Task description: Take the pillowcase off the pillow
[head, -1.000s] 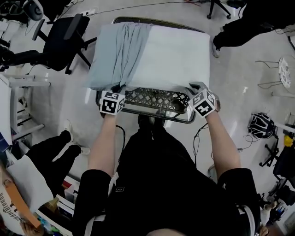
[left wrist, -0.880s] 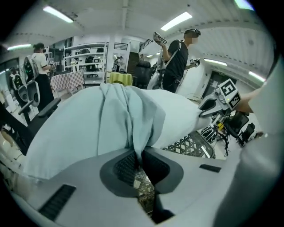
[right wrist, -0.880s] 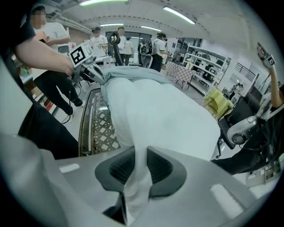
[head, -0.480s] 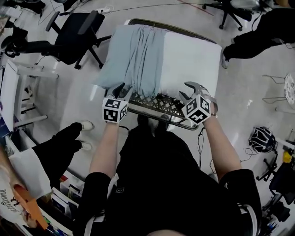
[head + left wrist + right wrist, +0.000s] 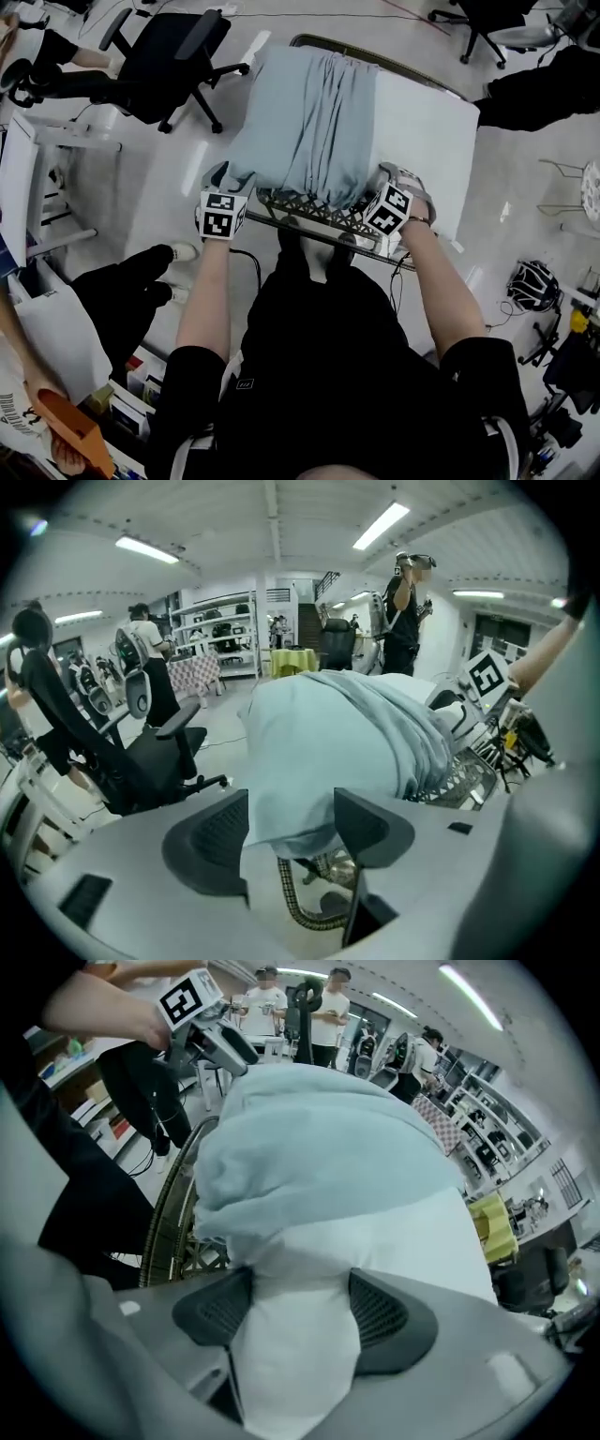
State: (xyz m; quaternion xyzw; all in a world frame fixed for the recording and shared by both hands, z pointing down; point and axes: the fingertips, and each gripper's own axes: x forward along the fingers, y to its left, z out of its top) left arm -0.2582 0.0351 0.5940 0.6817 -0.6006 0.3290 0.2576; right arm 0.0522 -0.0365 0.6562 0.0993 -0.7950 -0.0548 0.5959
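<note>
Pale blue-grey cloth of the pillowcase (image 5: 328, 752) hangs between the jaws of the left gripper (image 5: 289, 822), which have just been opening and stand wide without pinching it. The right gripper (image 5: 298, 1307) has also been opening its jaws, and a corner of the white pillow (image 5: 309, 1372) bulges between them. The pillowcase is bunched over the pillow's left half, on a wire mesh cart (image 5: 309, 217). Beyond stands a black office chair (image 5: 173, 52).
</note>
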